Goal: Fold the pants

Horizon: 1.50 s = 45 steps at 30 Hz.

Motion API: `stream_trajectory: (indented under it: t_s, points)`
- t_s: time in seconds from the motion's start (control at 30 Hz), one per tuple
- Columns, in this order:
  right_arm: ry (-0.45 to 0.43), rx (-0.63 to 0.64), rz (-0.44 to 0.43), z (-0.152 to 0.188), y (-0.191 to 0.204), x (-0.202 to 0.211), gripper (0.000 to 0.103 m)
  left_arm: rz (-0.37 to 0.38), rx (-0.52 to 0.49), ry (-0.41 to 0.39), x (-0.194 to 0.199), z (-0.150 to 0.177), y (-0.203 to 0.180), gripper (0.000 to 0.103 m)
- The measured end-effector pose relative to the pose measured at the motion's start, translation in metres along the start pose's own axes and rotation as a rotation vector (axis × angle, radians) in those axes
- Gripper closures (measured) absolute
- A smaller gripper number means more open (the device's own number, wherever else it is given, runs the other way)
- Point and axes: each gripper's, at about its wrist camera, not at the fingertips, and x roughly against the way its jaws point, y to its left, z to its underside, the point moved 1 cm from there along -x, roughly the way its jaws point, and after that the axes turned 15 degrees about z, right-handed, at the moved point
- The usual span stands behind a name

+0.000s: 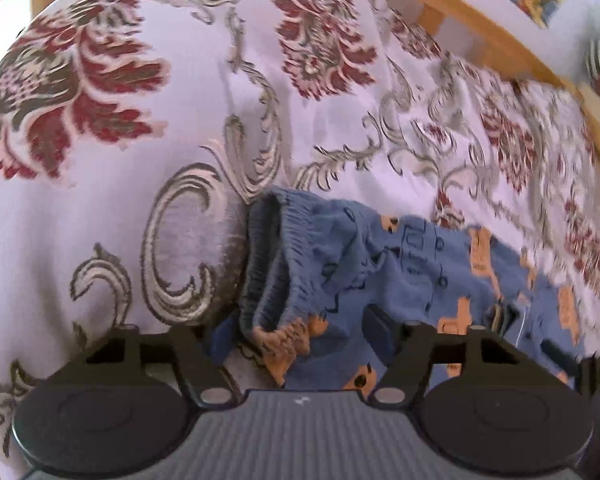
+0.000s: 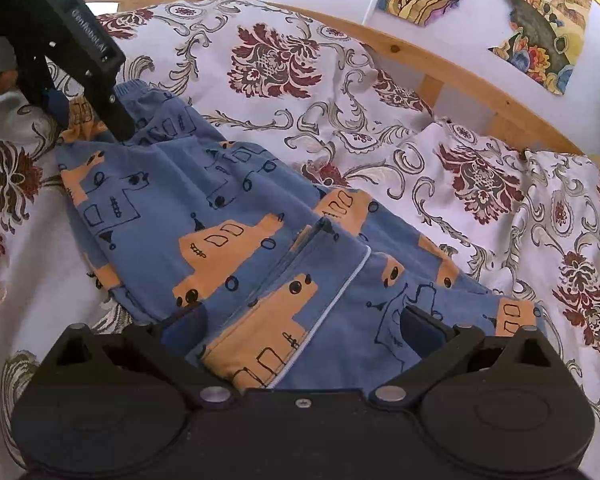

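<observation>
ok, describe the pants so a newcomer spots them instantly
Start at the wooden bed frame and drop to the white bedspread with red floral print. Lying across it are small blue pants, the only blue item, printed with orange boat-like shapes; each claw sits at one end.

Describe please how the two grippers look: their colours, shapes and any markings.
Both are black plastic. The left gripper has two round discs, silver rivets, a grey ribbed body and dark blue pads. The right gripper has a plain black body. White lettering, hard to read, marks the left gripper's side in the right wrist view.
</observation>
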Motion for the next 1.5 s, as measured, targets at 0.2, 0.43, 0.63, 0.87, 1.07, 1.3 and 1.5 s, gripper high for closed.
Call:
stream_trajectory:
  t_s: [0.2,0.43,0.63,0.87,1.07,1.3,1.5]
  points:
    - [0.007,-0.022,-0.009,0.001,-0.001,-0.002,0.001,0.062,0.114,-0.057,0.008,-0.004,0.015,0.057]
    - [0.004,-0.019,-0.008,0.002,-0.002,-0.002,0.001,-0.006,0.063,-0.032,-0.004,-0.007,0.013,0.057]
    - [0.005,-0.021,-0.008,0.001,-0.002,-0.002,0.001,0.008,0.069,-0.009,-0.011,-0.01,0.018,0.056]
    - [0.005,-0.036,-0.011,0.002,-0.001,-0.003,0.001,-0.023,0.083,0.005,-0.012,-0.011,0.022,0.081]
    - [-0.003,-0.035,-0.001,0.002,0.0,0.0,0.001,-0.093,-0.048,-0.006,-0.012,-0.007,-0.002,0.087]
    - [-0.031,-0.094,0.007,-0.002,-0.018,0.012,0.001,-0.171,-0.292,-0.068,-0.004,0.018,-0.067,0.088]
    - [-0.032,-0.196,0.022,-0.009,-0.054,0.022,0.001,-0.13,-0.417,-0.172,0.0,0.045,-0.128,0.088]
